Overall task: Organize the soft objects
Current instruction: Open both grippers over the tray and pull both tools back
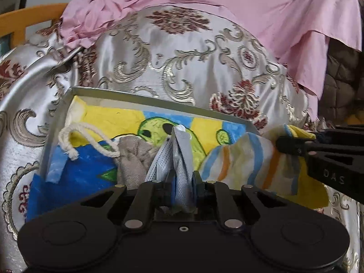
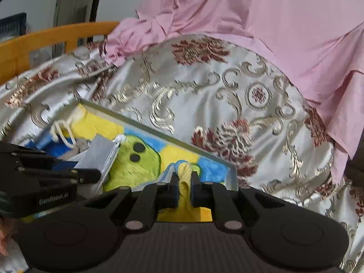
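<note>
My left gripper (image 1: 182,177) is shut on a grey-blue face mask (image 1: 179,154) and holds it upright over a shallow box (image 1: 159,99) lined with a yellow, blue and green drawing. A grey drawstring pouch (image 1: 132,159) with a white cord (image 1: 77,136) lies in the box at the mask's left. My right gripper (image 2: 184,182) is shut on a yellow striped cloth (image 2: 184,177), which shows in the left wrist view (image 1: 241,166) draped over the box's right edge. The mask (image 2: 100,157) and the left gripper (image 2: 88,175) show at the left of the right wrist view.
The box rests on a silvery bedspread (image 1: 182,63) with gold scrolls and red flowers. A pink sheet (image 1: 250,6) is heaped behind. An orange wooden rail (image 2: 56,34) runs at the far left. A dark quilted item (image 1: 341,77) sits at the right.
</note>
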`<action>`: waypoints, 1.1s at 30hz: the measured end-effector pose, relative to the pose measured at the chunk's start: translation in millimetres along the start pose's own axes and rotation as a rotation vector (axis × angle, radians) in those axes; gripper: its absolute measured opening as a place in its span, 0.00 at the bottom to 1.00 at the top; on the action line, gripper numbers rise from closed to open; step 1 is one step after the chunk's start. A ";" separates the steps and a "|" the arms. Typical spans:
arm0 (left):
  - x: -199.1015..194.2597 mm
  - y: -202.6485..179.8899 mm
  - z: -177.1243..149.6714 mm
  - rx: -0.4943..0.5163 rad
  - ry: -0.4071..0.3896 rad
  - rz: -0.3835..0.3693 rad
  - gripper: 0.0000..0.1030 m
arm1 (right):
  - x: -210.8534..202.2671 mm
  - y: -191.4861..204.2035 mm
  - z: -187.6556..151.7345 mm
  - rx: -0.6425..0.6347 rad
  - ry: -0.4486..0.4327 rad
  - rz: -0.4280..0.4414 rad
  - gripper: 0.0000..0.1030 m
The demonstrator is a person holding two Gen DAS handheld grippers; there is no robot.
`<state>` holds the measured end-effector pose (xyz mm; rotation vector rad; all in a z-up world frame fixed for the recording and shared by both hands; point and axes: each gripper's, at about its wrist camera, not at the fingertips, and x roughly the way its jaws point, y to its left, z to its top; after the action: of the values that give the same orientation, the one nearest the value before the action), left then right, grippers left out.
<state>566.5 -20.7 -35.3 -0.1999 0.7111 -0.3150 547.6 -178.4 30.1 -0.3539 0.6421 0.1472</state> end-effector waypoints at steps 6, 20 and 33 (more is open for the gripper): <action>-2.9 1.6 -6.1 0.020 0.011 -0.005 0.18 | -1.1 -2.3 -4.2 0.016 0.005 0.010 0.13; -50.3 3.8 -16.0 -0.012 -0.046 -0.007 0.57 | -21.1 0.3 -13.8 0.063 -0.045 0.026 0.52; -139.5 2.6 -23.7 -0.007 -0.183 0.030 0.87 | -90.6 -2.2 -27.2 0.143 -0.172 0.031 0.78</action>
<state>451.8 28.7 31.1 -0.2212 0.5339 -0.2622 461.1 -192.7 65.7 -0.1907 0.4855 0.1583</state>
